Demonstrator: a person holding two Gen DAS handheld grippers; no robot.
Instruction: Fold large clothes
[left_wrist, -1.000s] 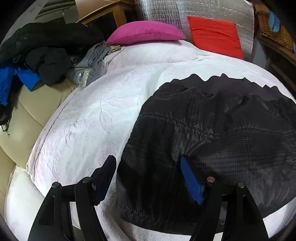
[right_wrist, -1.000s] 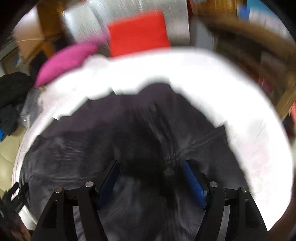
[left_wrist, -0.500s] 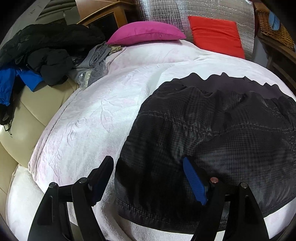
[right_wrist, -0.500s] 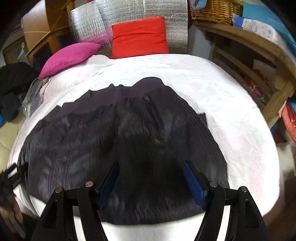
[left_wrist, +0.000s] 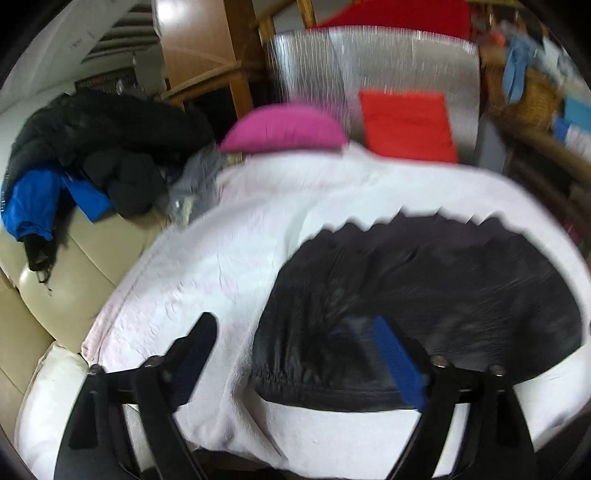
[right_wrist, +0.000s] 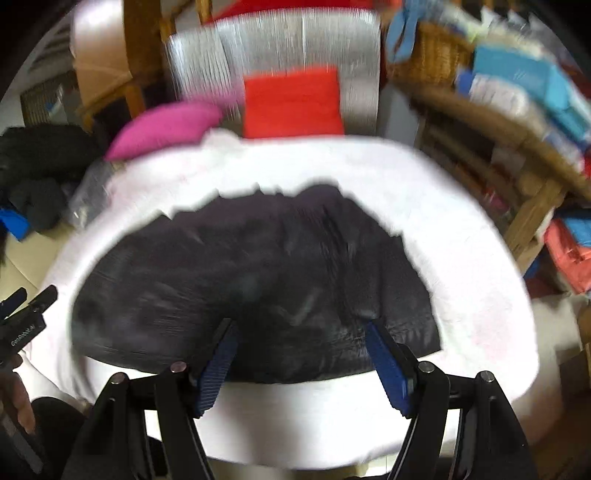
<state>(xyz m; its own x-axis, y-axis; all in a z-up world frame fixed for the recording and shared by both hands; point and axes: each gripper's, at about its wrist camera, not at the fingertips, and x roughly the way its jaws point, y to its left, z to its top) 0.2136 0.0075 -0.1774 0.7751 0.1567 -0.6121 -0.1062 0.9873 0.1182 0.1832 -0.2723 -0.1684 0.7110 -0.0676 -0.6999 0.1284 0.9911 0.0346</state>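
Dark garment (right_wrist: 255, 280) flat on white bed cover (right_wrist: 461, 258), ready for folding. Left gripper (left_wrist: 295, 354) just widened, nothing between jaws; right gripper (right_wrist: 303, 354) agape, empty, above near hem.

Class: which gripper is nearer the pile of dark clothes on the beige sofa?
Left. The left gripper hovers over the garment's sofa-side edge, near the pile; the right gripper hovers farther away.

Left gripper (left_wrist: 295, 354) jaws just opened wider, empty; right gripper (right_wrist: 301, 354) jaws apart.
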